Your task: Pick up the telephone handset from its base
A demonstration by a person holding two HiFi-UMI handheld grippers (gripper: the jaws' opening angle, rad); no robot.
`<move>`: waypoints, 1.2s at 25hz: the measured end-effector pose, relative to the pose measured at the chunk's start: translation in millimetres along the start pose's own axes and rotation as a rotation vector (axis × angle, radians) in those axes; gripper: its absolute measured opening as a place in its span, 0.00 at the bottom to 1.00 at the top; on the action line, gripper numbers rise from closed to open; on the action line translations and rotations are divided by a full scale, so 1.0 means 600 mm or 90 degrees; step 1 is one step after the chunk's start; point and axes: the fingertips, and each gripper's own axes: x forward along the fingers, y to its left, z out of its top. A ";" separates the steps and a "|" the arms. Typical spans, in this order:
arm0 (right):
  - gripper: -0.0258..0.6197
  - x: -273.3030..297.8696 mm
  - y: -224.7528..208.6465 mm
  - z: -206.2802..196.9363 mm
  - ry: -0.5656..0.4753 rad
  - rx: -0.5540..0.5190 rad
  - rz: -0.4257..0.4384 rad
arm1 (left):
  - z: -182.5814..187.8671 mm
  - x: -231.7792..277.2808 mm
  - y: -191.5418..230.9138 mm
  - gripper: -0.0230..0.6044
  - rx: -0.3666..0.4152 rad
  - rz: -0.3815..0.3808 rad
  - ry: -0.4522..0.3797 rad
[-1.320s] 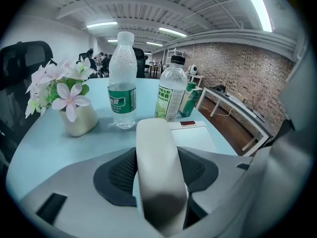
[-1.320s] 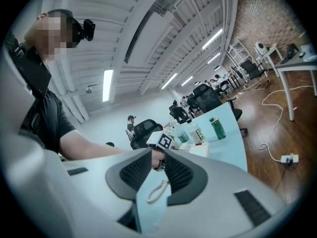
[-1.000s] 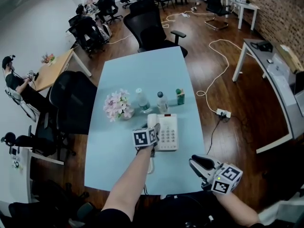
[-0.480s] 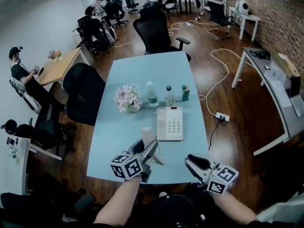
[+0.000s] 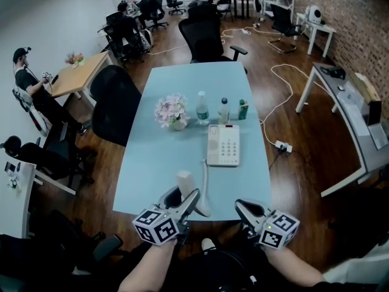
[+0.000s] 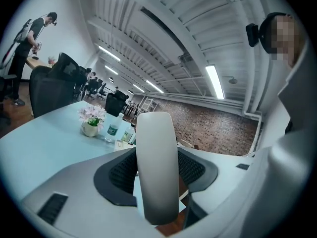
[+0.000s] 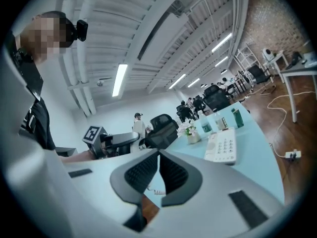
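The white telephone base (image 5: 223, 146) lies on the light blue table (image 5: 164, 157), keypad up, its cradle side bare. My left gripper (image 5: 183, 194) is shut on the white handset (image 5: 185, 181), lifted off the base and held over the table's near edge. The coiled cord (image 5: 205, 178) trails from it back to the base. In the left gripper view the handset (image 6: 156, 167) stands upright between both pads. My right gripper (image 5: 239, 204) hovers at the near edge to the right; its jaws are closing, tips almost meeting, with nothing between them. The right gripper view shows the base (image 7: 221, 145) ahead.
A vase of pink flowers (image 5: 172, 110), two water bottles (image 5: 202, 111) and a green carton (image 5: 243, 109) stand in a row behind the phone. Black office chairs (image 5: 115, 102) flank the table's left and far end. A power strip (image 5: 282, 146) and cables lie on the floor to the right.
The left gripper has drawn the handset off the base and back toward the near table edge, rising. The right gripper's jaws have closed from wide apart.
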 end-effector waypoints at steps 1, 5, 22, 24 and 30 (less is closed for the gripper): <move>0.05 0.002 0.003 -0.008 0.004 -0.005 -0.006 | -0.004 -0.009 0.000 0.41 -0.001 0.000 -0.002; 0.05 0.010 0.021 -0.022 0.002 -0.020 -0.016 | -0.010 -0.034 -0.001 0.41 0.003 -0.002 -0.007; 0.05 -0.008 0.046 0.001 -0.008 -0.053 -0.025 | 0.026 -0.064 -0.009 0.41 0.026 -0.001 -0.031; 0.05 -0.009 0.048 0.008 -0.013 -0.058 -0.025 | 0.027 -0.065 -0.010 0.41 0.028 0.000 -0.031; 0.05 -0.004 0.047 0.001 -0.010 -0.056 -0.020 | 0.027 -0.063 -0.008 0.41 0.034 0.003 -0.026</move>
